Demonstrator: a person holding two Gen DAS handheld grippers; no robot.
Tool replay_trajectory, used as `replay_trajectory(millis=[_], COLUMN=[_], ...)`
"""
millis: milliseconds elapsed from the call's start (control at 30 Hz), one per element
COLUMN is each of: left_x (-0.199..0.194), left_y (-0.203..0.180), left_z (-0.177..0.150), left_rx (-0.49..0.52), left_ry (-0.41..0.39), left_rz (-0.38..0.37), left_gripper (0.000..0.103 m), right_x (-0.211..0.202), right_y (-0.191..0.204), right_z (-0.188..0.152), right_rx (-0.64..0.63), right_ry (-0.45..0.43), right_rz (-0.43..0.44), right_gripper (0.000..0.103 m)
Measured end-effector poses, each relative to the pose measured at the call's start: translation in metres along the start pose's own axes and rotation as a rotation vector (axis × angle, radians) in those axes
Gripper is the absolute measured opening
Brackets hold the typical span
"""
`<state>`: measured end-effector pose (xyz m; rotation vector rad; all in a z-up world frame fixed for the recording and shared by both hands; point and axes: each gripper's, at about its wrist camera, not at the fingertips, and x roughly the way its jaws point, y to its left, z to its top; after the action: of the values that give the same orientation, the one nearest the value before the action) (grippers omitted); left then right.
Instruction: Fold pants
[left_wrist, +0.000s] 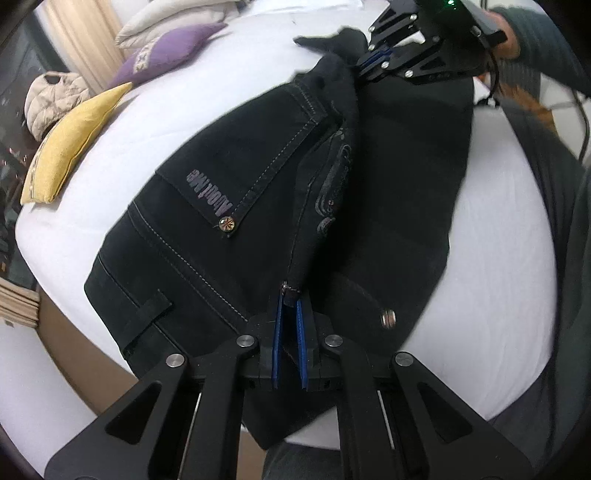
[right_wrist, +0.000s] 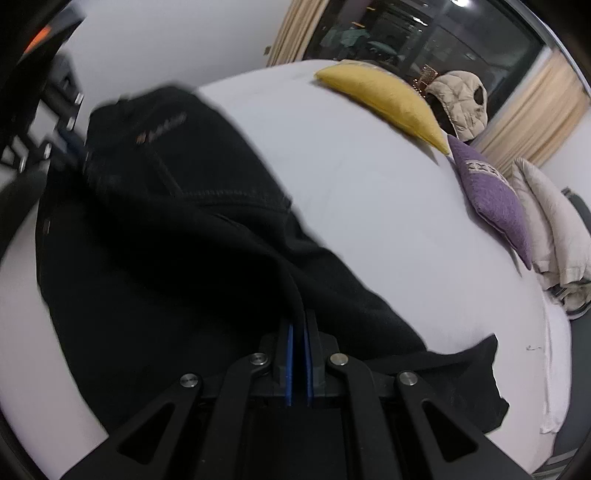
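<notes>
White bedding (left_wrist: 498, 229) carries the black pants (left_wrist: 229, 206), yellow pillow (left_wrist: 70, 147) at ten o'clock. Left gripper (left_wrist: 290, 306) pinches the waistband; right gripper (right_wrist: 299, 325) is clamped on a far fold.

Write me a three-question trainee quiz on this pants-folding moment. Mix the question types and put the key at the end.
1. True or false: the left gripper is shut on a raised fold of the black pants near the waistband end.
2. Multiple choice: which cushion lies nearest the pants in the left wrist view? A) the purple cushion B) the yellow cushion C) a red cushion
3. Fill in: the right gripper pinches the pants, which lie on the white ____.

Key: 1 true; 2 B; 3 bed.
</notes>
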<state>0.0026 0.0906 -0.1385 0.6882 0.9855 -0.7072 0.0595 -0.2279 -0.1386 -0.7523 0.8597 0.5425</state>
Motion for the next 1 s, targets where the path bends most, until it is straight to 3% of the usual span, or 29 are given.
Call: replay_trajectory(millis=[200, 367, 567, 700, 800, 900, 1000], left_x=[0.004, 0.001, 0.010, -0.006, -0.014, -0.010, -0.016], left_y=[-0.028, -0.048, -0.051, -0.054, -0.050, -0.047, -0.049], left_z=[-0.012, -0.018, -0.032, -0.034, -0.033, -0.034, -0.037], left_rx=[0.106, 0.150, 0.121, 0.100, 0.067, 0.046, -0.010], left_ry=[0.023, 0.021, 0.052, -0.027, -0.076, -0.073, -0.103], left_rz=[0.038, 0.031, 0.039, 0.118, 0.126, 0.144, 0.110], left_gripper=[0.006, 0.001, 0.000, 0.000, 0.000, 0.000, 0.000], right_x=[-0.002, -0.012, -0.030, -0.037, -0.040, -0.046, -0.049], right_y=[0.042, 0.052, 0.067, 0.058, 0.055, 0.071, 0.079], right_z=[-0.035, -0.053, -0.075, -0.069, -0.064, -0.067, -0.073], right_rx=[-0.143, -0.204, -0.264, -0.178, -0.166, -0.207, -0.217], right_ry=[0.041, 0.057, 0.071, 0.056, 0.047, 0.038, 0.041], right_rz=[-0.081, -0.162, -0.214, -0.182, -0.184, -0.188, -0.181], right_gripper=[0.005, 0.005, 0.005, 0.005, 0.005, 0.005, 0.005])
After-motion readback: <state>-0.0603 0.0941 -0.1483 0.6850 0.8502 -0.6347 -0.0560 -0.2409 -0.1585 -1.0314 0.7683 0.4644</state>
